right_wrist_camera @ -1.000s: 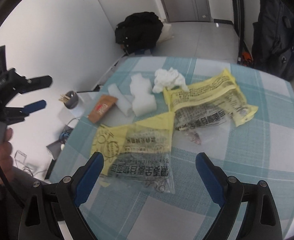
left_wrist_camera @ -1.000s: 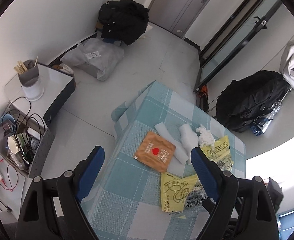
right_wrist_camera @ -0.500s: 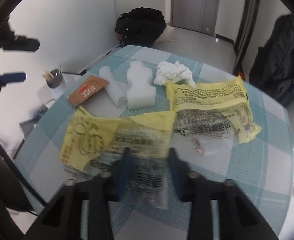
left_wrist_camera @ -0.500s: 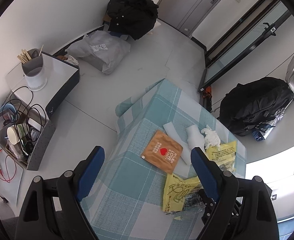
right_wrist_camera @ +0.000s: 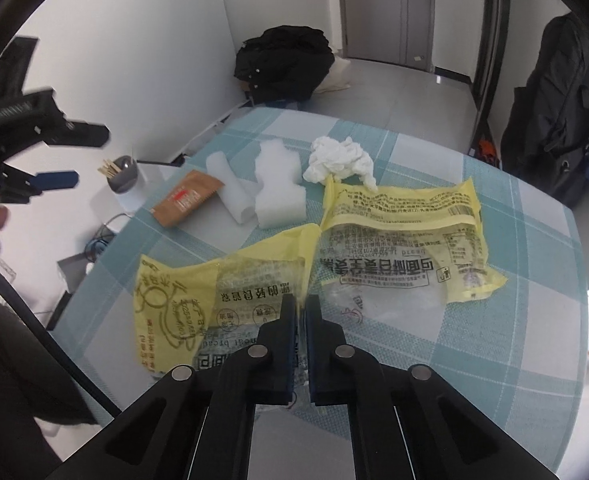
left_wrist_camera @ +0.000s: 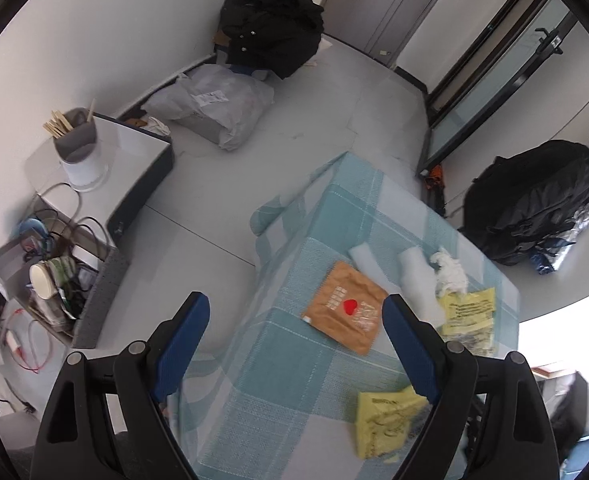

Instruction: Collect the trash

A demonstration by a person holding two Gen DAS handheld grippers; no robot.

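- My right gripper (right_wrist_camera: 299, 312) had its two blue-padded fingers clenched on the near yellow wrapper (right_wrist_camera: 222, 296), pinching the clear printed part of it at its right edge, directly between the tips.
- That wrapper spread out to the left of my right fingers, flat on the checked teal tablecloth (right_wrist_camera: 534, 320).
- Just ahead and to the right of the same fingertips lay the second yellow wrapper (right_wrist_camera: 402, 248), its left edge meeting the pinched one.
- Beyond that wrapper sat a crumpled white tissue (right_wrist_camera: 340, 160), touching its far edge.
- Ahead and slightly left of my right fingers stood two white foam pieces (right_wrist_camera: 270, 196), side by side, with a brown sachet (right_wrist_camera: 186, 198) further left of them.
- My left gripper (left_wrist_camera: 296, 334) was released, fingers spread wide and holding nothing, well above the table.
- Between those spread fingers, closer to the right one, I saw the brown sachet (left_wrist_camera: 344, 312) with its red heart.
- The near yellow wrapper (left_wrist_camera: 386, 416) showed below the right finger's tip, blurred.
- Left of my left fingers, on the floor, stood a white cabinet (left_wrist_camera: 134, 152) with a cup of sticks (left_wrist_camera: 76, 136).
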